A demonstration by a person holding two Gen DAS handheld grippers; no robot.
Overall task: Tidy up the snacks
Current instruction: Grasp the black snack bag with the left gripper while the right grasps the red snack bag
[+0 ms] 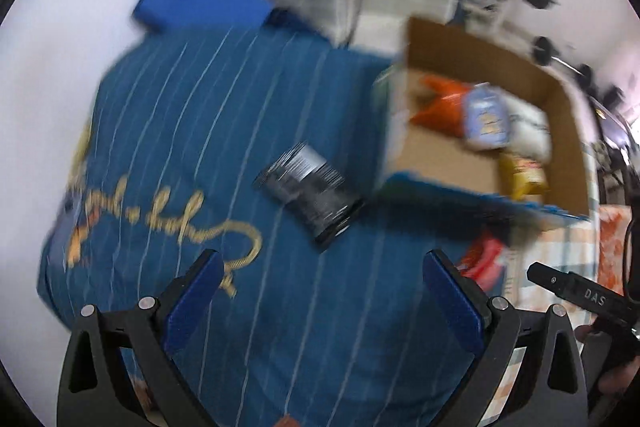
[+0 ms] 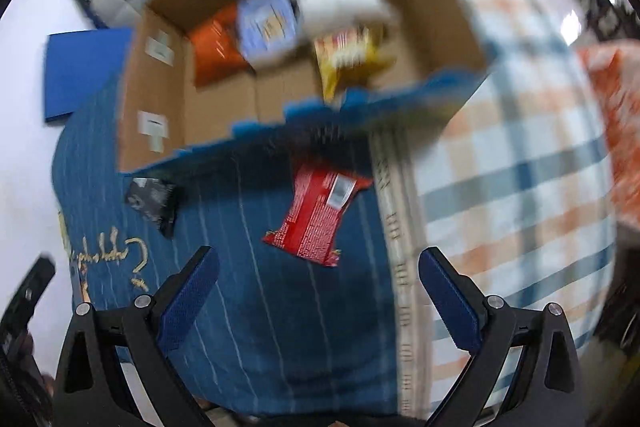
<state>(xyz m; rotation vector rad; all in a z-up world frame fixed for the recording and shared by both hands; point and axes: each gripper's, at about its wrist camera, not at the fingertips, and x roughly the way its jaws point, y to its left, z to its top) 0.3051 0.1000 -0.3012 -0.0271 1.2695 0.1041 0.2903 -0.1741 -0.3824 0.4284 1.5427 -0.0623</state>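
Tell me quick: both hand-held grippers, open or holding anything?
Left hand-held gripper: open, empty.
Right hand-held gripper: open, empty.

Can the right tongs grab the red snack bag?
Probably yes. The right tongs are open, and the red bag lies flat on the blue cloth just ahead, with nothing between them.

Both tongs (image 1: 322, 283) (image 2: 318, 281) have black frames, silver screws and textured blue pads (image 1: 196, 301).

Red packet (image 2: 318, 213) and black packet (image 1: 310, 189) lie flat — outside the half-filled box (image 2: 160, 99).
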